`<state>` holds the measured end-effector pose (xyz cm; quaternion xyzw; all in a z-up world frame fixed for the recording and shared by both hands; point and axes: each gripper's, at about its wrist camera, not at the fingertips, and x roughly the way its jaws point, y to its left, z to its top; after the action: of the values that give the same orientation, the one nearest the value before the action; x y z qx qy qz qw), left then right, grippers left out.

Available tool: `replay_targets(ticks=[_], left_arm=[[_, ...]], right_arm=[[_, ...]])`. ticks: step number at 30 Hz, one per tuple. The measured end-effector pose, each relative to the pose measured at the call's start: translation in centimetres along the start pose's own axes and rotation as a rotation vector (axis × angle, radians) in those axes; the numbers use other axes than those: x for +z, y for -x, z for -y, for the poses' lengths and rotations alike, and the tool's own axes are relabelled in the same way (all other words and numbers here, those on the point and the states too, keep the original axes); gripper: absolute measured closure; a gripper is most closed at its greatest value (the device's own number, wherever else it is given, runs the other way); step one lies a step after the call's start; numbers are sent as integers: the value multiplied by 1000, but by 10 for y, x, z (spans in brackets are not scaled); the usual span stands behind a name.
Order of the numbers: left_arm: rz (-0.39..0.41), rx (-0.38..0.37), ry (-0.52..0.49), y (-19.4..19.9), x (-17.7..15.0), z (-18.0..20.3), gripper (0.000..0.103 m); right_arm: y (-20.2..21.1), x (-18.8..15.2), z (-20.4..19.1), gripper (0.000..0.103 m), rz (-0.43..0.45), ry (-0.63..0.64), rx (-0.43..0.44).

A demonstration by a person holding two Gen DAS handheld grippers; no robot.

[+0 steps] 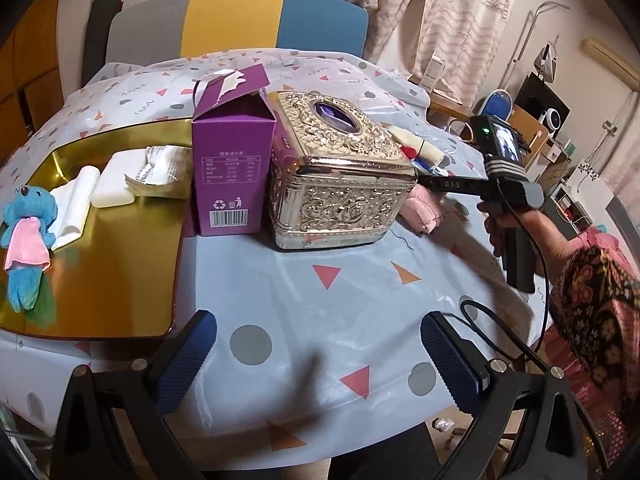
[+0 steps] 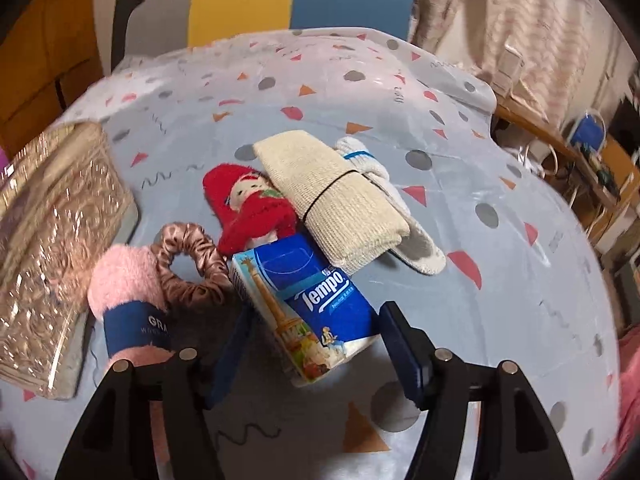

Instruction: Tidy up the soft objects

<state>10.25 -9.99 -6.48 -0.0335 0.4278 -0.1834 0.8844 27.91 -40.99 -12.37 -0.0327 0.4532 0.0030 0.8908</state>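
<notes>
Tissue pack framed for the next pick

Jaws of the right gripper [image 2: 314, 344] stand apart, one blue pad on each side of the blue Tempo paper-tissue pack [image 2: 310, 308], which lies flat on the pale blue patterned tablecloth [image 2: 500, 300]; the pads do not look pressed against it. Beside it sit the unsorted soft things: a pink fluffy roll with a navy band [image 2: 128, 292], a bronze satin scrunchie [image 2: 192, 260], a red knitted doll [image 2: 252, 208] and a cream ribbed cloth roll [image 2: 336, 196].

Judging by this, the step in hand is collecting the pack. The shiny gold tray [image 1: 120, 304], beyond the ornate silver metal box [image 1: 340, 184] and purple carton [image 1: 230, 168], already holds a blue plush toy in a pink dress [image 1: 26, 240], so it is probably the destination. Next comes a gentle squeeze across the pack's narrow sides, then a lift clear of the scrunchie. The left gripper [image 1: 316, 364] hovers open and empty over the cloth.
</notes>
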Motion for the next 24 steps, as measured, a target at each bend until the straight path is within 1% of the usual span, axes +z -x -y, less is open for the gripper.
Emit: replay_targets(ticks=[2,5,7,8,9,10,11,12,14,15,16,17,19,20,21,22,24], left_arm=[[3,-3,-5,0,1,2,0],[1,-9,-12,-2,3,7,0],[-2,-18,-15,-5,6,12,0],[-3,-21,-17,-6,7,15,0],[-2,-28,-18,-7,8,18,0],[0,-34,-20,-8,10,21,0],[2,-38,-25,-10,12,24,0],[3,-40,-29,-10,14,26,0],[0,-48,-29,-14,16,30,0],[-3,-48,-22,-16,17,31,0],[-9,-48,-11,-17,17,31,0],[-14,-49,-3,-19,17,31,0],[-25,-49,9,-21,17,31,0],[-26,-44,11,-21,16,31,0],[-27,-40,11,-21,16,31,0],[-28,-41,11,-21,16,31,0],[-29,-40,7,-21,17,32,0]], right_arm=[[6,-7,3,45,32,-30,29],[15,-17,5,52,56,-51,35],[24,-27,10,56,76,-96,43],[29,-33,13,66,89,-118,47],[35,-40,17,71,112,-146,52],[39,-45,20,84,119,-169,48],[43,-49,25,90,116,-198,40],[47,-56,30,90,112,-233,28],[55,-66,38,90,124,-260,54],[59,-69,40,88,132,-256,75],[61,-69,41,77,130,-249,77],[62,-69,42,61,124,-242,65],[63,-61,42,47,122,-217,19],[62,-55,41,43,121,-196,22],[60,-50,39,37,116,-168,31],[57,-44,37,35,109,-140,29],[49,-30,30,35,86,-61,17]])
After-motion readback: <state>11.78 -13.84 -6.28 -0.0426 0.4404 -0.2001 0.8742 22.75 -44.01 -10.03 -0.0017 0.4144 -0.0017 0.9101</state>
